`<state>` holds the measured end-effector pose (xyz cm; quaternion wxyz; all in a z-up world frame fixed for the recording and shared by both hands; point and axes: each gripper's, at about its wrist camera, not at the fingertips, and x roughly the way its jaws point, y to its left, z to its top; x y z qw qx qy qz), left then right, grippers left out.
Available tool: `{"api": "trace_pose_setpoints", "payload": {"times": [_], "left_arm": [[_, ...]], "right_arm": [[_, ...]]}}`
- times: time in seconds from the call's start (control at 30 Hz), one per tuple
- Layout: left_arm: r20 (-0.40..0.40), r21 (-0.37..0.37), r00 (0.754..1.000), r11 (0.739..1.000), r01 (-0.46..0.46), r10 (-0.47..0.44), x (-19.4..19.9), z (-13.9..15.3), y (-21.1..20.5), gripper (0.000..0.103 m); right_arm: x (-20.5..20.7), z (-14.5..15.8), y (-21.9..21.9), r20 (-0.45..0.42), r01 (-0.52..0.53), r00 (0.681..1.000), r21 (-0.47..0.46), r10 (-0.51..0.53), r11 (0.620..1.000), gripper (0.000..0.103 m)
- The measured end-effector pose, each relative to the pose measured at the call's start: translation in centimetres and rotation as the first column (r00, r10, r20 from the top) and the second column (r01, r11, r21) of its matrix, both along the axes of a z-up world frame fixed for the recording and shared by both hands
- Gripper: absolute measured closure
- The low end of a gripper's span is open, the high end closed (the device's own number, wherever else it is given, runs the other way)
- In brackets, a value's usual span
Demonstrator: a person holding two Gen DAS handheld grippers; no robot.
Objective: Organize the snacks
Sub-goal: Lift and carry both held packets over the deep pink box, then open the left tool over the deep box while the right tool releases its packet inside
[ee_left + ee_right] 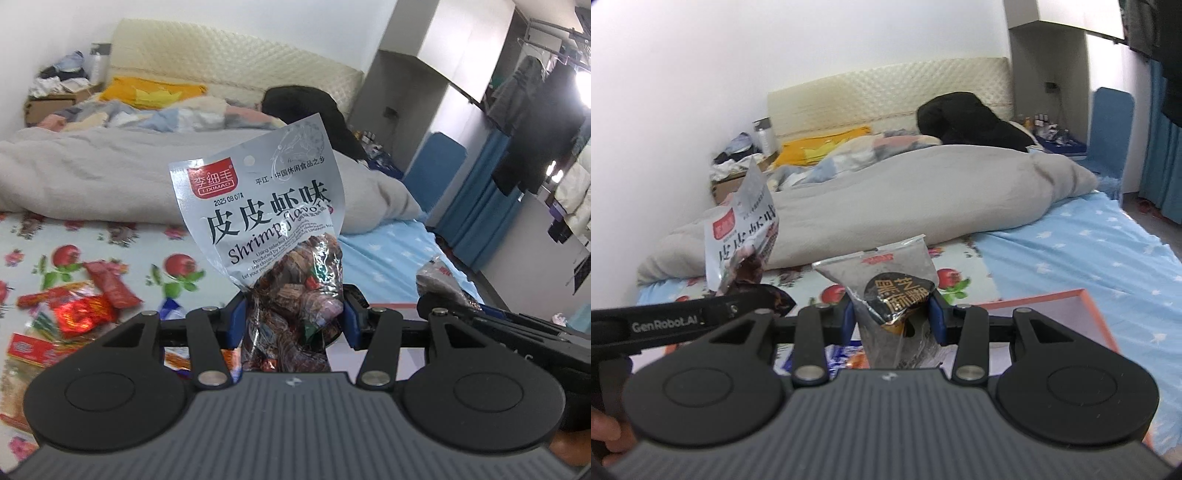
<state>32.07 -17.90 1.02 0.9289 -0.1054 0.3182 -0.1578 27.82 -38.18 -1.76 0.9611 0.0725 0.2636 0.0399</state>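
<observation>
Silver shrimp bag (258, 206) with red label, grey sesame bag (886, 273) with black patch, red snacks (85, 299), flowery sheet (110, 251), blue starry sheet (1089, 251), orange box (1089, 306)

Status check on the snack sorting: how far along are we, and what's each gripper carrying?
Nothing visibly sorted yet. In hand: the left gripper grips a silver shrimp-flavour snack packet; the right gripper grips a grey black-sesame snack packet. Left: red wrapped snacks lie scattered on the floral sheet; the orange-rimmed box shows mostly bare.

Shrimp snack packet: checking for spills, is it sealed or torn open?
Sealed, apparently: the shrimp snack packet stands upright in the left tool, top edge intact.
</observation>
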Motion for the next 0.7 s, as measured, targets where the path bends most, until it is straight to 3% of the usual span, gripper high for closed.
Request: {"api": "trace_pose_setpoints", "payload": {"times": [0.37, 0.7], "left_arm": [[-0.142, 0.036, 0.982, 0.990, 0.133, -0.127, 3.0, -6.8, -8.4, 0.047], [-0.319, 0.085, 0.931, 0.974, 0.212, -0.175, 5.1, -14.4, -13.2, 0.047]], "right_arm": [[1.4, -6.3, -6.7, -0.166, 0.109, 0.981, 0.016, -0.104, 0.994, 0.060], [2.0, -13.5, -10.6, -0.344, 0.156, 0.929, 0.031, -0.136, 0.987, 0.060]]}}
